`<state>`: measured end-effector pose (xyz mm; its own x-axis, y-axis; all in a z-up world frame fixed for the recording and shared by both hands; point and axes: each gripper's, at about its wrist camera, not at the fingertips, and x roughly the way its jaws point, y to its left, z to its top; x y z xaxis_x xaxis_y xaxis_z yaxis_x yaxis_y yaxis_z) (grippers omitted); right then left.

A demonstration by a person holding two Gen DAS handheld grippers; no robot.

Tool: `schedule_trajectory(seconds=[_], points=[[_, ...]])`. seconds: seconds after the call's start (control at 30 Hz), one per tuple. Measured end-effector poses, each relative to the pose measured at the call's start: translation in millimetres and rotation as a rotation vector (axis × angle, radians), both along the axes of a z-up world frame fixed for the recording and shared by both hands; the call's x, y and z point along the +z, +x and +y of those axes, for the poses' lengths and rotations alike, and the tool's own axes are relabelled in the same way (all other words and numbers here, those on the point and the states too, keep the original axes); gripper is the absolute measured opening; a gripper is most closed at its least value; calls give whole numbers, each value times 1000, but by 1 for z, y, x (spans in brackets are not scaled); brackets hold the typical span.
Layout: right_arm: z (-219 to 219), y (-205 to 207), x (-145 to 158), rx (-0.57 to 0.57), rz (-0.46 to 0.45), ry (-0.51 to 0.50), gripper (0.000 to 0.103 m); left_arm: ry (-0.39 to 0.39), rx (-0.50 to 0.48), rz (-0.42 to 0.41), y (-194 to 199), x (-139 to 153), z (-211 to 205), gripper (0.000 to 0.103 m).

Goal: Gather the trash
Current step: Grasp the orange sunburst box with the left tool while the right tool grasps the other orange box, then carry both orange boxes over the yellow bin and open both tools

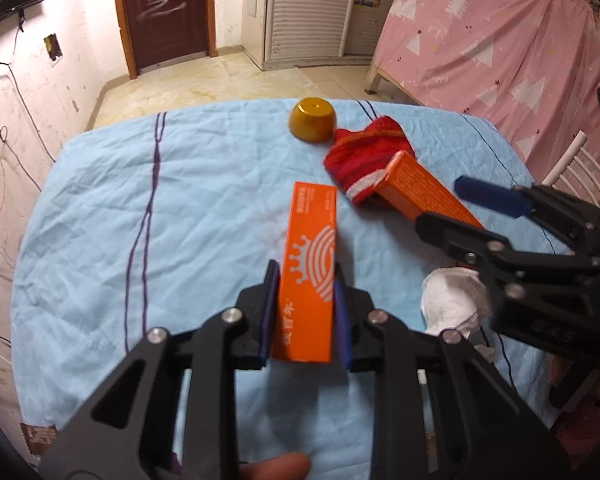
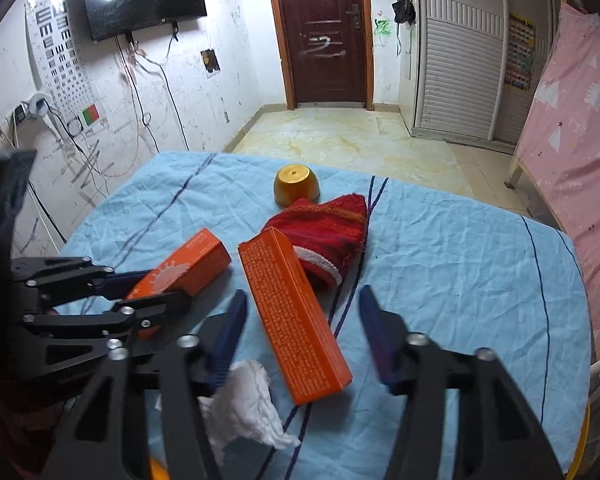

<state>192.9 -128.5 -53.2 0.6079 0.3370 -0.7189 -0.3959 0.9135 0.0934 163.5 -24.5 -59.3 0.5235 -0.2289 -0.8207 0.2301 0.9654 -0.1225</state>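
Note:
An orange carton with a white crown logo [image 1: 312,240] lies on the blue-clothed table [image 1: 140,200], and my left gripper [image 1: 305,280] is shut on its near end, pads against both long sides. The right wrist view shows this carton [image 2: 184,268] in the left gripper [image 2: 168,286] at the left. A second orange carton [image 2: 292,320] covered in small print lies between the fingers of my right gripper [image 2: 303,294]. That gripper is open, with a gap on both sides of the carton. A crumpled white tissue [image 2: 244,400] lies beside its left finger.
A red striped sock [image 1: 364,160] lies under the far end of the second carton [image 1: 420,188]. An upturned gold bowl [image 1: 313,120] stands behind it. A pink-draped bed [image 1: 500,40] is to the right of the table, a white rail [image 1: 564,160] by its edge.

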Motion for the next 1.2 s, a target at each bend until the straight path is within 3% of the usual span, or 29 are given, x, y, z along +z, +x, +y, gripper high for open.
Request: schedule_trajectory(seconds=[0.1, 0.23, 0.63, 1.2], points=[[6, 1, -5, 14, 6, -30, 28, -2, 2, 2, 0, 0, 0, 23], [13, -4, -6, 12, -38, -87, 21, 4, 12, -3, -1, 2, -2, 23], [-14, -18, 18, -32, -113, -36, 21, 16, 11, -71, -15, 32, -19, 23], [-146, -61, 37, -235, -194, 111, 21, 65, -164, -147, -40, 70, -125, 23]])
